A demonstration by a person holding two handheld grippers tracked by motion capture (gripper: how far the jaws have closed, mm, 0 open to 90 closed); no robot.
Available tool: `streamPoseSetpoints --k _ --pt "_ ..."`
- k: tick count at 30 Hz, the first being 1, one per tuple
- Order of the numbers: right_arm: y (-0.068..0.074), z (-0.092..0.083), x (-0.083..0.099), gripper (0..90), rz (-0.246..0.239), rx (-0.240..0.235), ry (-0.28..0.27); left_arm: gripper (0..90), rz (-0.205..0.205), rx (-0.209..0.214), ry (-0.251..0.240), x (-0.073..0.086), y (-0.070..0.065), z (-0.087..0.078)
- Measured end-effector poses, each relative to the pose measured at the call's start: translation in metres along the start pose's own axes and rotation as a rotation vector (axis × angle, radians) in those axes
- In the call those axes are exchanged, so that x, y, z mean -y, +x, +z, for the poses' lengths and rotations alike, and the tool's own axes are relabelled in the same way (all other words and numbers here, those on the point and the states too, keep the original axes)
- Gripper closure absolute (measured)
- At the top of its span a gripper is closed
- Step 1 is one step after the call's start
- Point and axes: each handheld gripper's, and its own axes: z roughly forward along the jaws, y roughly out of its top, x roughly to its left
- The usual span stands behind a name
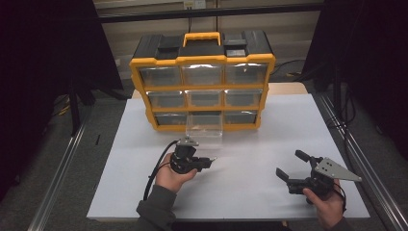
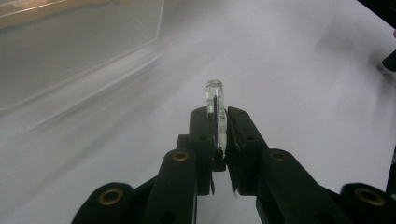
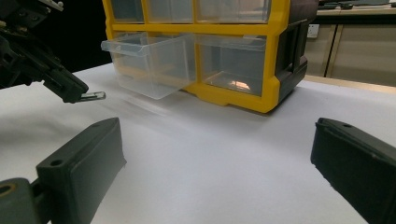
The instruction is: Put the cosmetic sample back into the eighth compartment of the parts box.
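My left gripper hovers above the white sheet in front of the organizer, shut on a small screwdriver with a clear handle. The handle pokes out past the pads. In the right gripper view the left gripper hangs at the left with the clear handle sticking out of it. A yellow and black drawer organizer stands at the back; its bottom middle drawer is pulled out, clear plastic, just beyond the left gripper. My right gripper stands open at the right with nothing between its jaws.
A white sheet covers the table. Metal rails run along both sides. The pulled-out drawer overhangs the sheet ahead of the organizer. Dark curtains close off both sides.
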Motion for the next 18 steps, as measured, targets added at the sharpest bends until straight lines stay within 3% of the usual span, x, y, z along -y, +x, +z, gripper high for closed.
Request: streamPoseSetpoints --k 11,18 --pt "-0.0014 -0.0012 0.0001 1.7 -0.015 -0.009 0.001 81.3 -0.005 -0.004 0.009 -0.0052 0.001 -0.0056" --pt "-0.0011 0.0001 0.0006 1.7 0.016 -0.006 -0.001 81.3 -0.001 0.0 0.015 -0.01 0.0011 -0.0054"
